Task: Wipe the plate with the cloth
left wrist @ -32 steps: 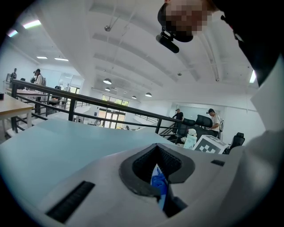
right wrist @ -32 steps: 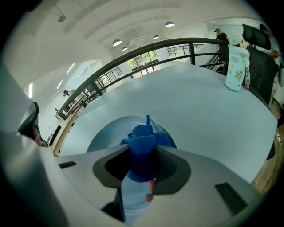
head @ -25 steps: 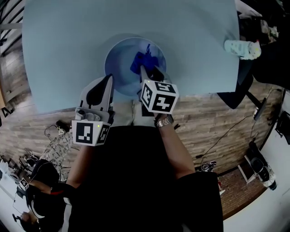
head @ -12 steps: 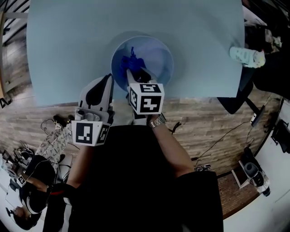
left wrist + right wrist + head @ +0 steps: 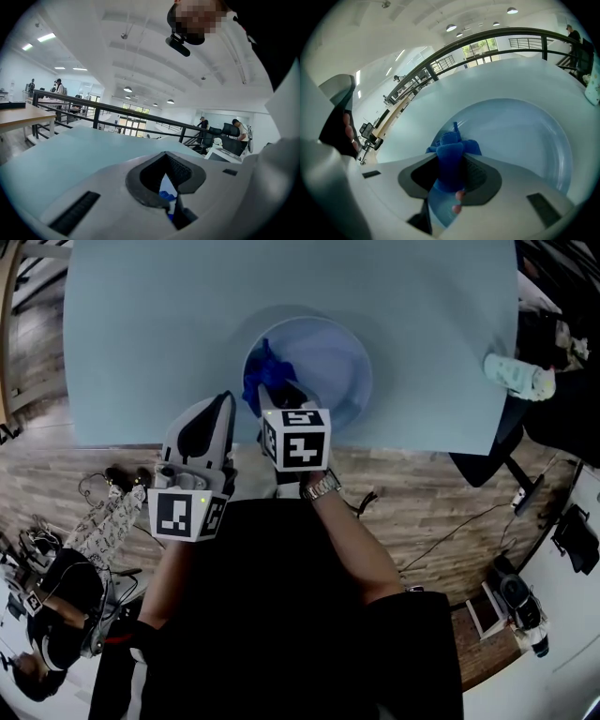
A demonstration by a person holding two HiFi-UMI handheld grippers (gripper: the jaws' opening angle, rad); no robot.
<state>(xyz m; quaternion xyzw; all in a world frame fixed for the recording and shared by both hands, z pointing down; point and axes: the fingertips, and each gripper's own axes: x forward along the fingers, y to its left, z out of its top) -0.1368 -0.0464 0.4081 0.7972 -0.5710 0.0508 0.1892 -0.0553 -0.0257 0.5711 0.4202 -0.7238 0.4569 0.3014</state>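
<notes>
**Where is the cloth?**
The blue cloth [image 5: 260,379] lies bunched on the left inner rim of the plate [image 5: 333,352], clamped in the right gripper [image 5: 277,393].

**Which way should the wipe go?**
Most of the plate lies to the right of the cloth, so probably rightward. The left gripper [image 5: 223,407], jaws together and empty, hovers just off the plate's near-left edge

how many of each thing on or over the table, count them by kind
plate: 1
blue cloth: 1
pale object at far right, kind unclear: 1
tongs: 2, the left tongs and the right tongs
total: 5
</notes>
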